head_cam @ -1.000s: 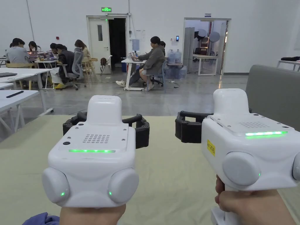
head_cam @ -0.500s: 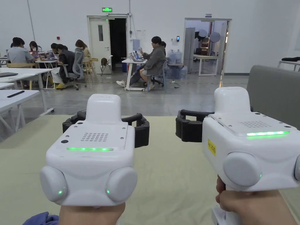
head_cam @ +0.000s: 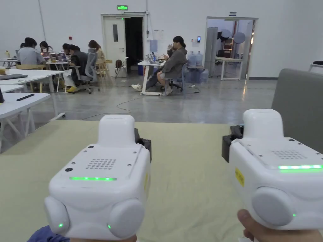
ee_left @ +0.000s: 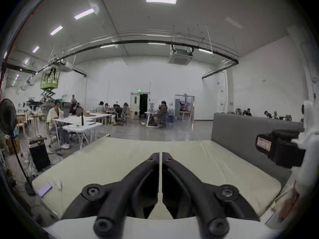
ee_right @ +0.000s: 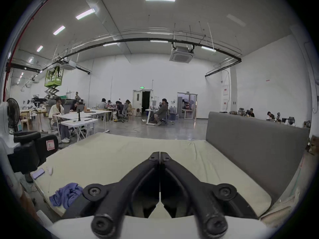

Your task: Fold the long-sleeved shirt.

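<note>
Busy open hall behind, pale mattress [head_cam: 186, 176] up front, nothing folded yet.
My left gripper [ee_left: 160, 156] and right gripper [ee_right: 160, 154] hover, jaws closed and empty; the shirt [ee_right: 66, 195] is bunched at the near-left corner, so I'd risk dragging it off.

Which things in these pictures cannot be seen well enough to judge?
- Shirt: a crumpled blue heap in the right gripper view, partly behind the right claw; sleeves cannot be told.
- Shirt in the head view: cut off by the bottom edge, behind the left claw's housing.
- Small objects at the mattress corner: too small.
</note>
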Motion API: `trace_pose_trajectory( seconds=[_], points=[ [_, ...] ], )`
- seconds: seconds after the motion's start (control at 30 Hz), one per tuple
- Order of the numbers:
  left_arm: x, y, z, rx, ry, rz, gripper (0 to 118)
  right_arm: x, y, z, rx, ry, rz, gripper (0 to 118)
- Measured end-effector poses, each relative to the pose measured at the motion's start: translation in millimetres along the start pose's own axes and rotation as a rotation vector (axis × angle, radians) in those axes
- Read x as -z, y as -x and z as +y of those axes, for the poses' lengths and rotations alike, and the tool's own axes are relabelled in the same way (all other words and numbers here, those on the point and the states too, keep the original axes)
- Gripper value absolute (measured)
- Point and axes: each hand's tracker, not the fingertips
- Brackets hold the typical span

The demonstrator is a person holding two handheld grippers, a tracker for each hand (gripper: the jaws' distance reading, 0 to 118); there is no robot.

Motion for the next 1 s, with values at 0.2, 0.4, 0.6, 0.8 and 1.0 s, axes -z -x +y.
trace_pose_trajectory(
  seconds=[0.2, 0.4, 0.6, 0.8, 1.0],
  points=[
    [-11.7, 51.2, -0.5, 0.098, 0.008, 0.123, 0, 15.9, 32.4, -16.1, -0.060, -0.015, -0.006, 0],
    [-49.0, 178.3, -14.4, 0.001, 0.180, 0.395, 0, 12.4, 146.8, -26.7, -0.047, 0.069, 0.553, 0],
    [-56.3, 264.4, -73.1, -0.150, 0.385, 0.388, 0, 3.2, 201.5, -48.5, 0.060, 0.175, 0.939, 0],
    [13.3, 286.4, -155.0, -0.226, 0.505, 0.319, 118, 28.1, 178.3, -71.0, -0.063, 0.203, 0.859, 0],
    [115.0, 306.2, -262.0, -0.329, 0.803, 0.282, 118, 56.3, 140.6, -87.9, -0.059, 0.294, 0.780, 0]
  ],
)
